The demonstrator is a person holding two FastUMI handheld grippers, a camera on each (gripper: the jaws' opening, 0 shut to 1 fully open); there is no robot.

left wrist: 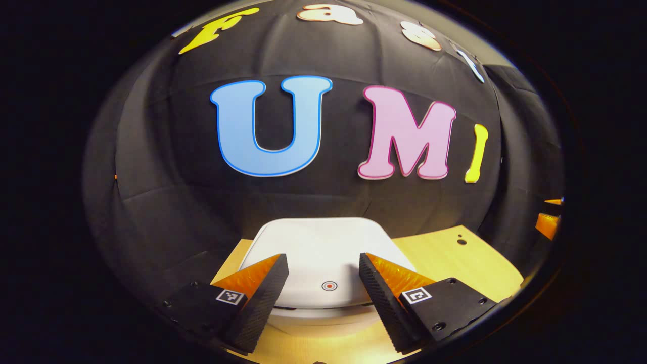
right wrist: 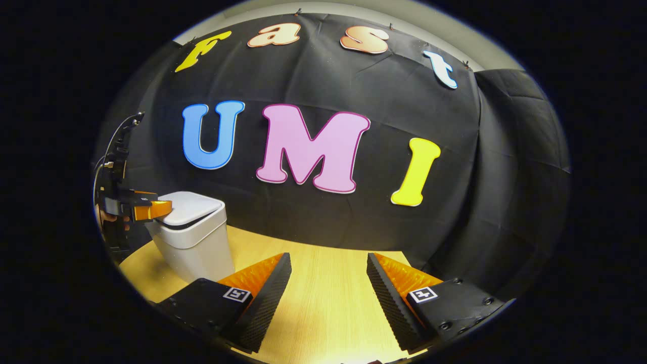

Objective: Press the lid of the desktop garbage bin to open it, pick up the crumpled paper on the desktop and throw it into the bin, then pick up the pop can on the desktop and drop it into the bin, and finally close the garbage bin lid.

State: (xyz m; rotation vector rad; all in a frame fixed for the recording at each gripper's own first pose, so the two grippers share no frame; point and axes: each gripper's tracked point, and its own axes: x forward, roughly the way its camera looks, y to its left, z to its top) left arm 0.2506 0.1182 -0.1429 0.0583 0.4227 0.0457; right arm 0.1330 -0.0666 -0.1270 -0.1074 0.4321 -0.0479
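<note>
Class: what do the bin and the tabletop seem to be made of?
Bin: probably plastic, white, smooth and slightly glossy, with rounded moulded edges and a soft sheen on the lid. Tabletop: looks like light wood or wood-look laminate, with fine straight grain lines; which one is unclear.

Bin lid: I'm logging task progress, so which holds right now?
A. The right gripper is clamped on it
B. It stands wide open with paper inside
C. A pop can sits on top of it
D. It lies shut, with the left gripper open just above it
D: the lid lies flat on the bin, and the left gripper hangs open over its front edge.
</note>
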